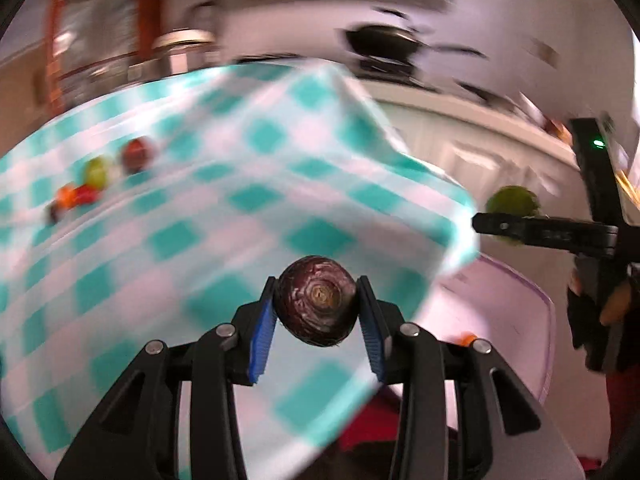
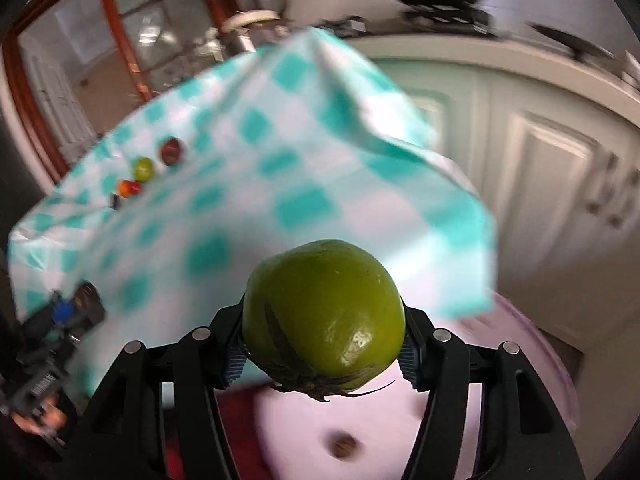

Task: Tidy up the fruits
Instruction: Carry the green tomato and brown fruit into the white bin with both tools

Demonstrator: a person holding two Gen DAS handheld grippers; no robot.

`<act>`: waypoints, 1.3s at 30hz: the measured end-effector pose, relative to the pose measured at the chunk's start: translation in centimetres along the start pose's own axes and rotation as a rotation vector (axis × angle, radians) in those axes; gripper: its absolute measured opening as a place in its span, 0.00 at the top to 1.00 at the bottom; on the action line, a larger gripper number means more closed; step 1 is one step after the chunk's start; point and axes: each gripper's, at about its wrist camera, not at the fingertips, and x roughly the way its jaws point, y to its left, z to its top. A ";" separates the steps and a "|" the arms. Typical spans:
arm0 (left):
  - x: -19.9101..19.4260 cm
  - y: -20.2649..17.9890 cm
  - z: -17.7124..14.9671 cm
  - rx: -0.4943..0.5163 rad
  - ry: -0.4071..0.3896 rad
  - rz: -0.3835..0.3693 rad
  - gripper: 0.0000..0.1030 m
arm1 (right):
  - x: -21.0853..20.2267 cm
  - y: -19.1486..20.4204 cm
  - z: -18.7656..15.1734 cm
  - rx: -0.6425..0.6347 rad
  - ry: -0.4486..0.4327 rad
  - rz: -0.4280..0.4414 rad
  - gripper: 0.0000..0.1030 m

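A green fruit [image 2: 324,312] fills the near field of the right wrist view, clamped between the blue pads of the right claw [image 2: 322,344], stem end facing the camera. The left claw [image 1: 318,312] is likewise clamped on a dark purple fruit [image 1: 317,306], held off the checked cloth [image 1: 200,208] covering the counter. Both fruits are up in the air, not resting on anything.

The relation that matters is downward — a pale lilac tray [image 2: 532,352] lies just below and slightly ahead of the right claw, at the counter's near corner, with one small brown fruit [image 2: 343,445] already in it. From the left wrist view the same tray [image 1: 548,320] sits to the right of the left claw and beneath the right one, so the right claw looks nearer to it.

Far across the cloth a small cluster of fruits [image 1: 100,180] waits — red, green, orange — well apart from both claws. The frames are blurred, so finer detail is uncertain.
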 end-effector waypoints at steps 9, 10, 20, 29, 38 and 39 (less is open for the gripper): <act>9.5 -13.2 -2.2 0.294 0.294 -0.224 0.62 | 5.8 -9.5 -7.8 0.104 0.260 -0.138 0.42; 10.6 -13.9 -2.6 0.305 0.330 -0.237 0.62 | 6.9 -9.9 -8.2 0.106 0.285 -0.146 0.42; 21.5 -20.0 -8.5 0.497 0.632 -0.166 0.62 | 15.4 -12.6 -10.2 0.122 0.476 -0.235 0.42; 25.6 -21.3 -11.3 0.558 0.748 -0.130 0.62 | 17.4 -13.3 -11.6 0.093 0.521 -0.329 0.42; 26.6 -20.7 -10.9 0.534 0.773 -0.145 0.53 | 18.9 -14.4 -11.8 0.123 0.546 -0.328 0.42; 26.4 -20.4 -10.7 0.526 0.762 -0.148 0.47 | 19.2 -14.8 -11.5 0.131 0.543 -0.326 0.41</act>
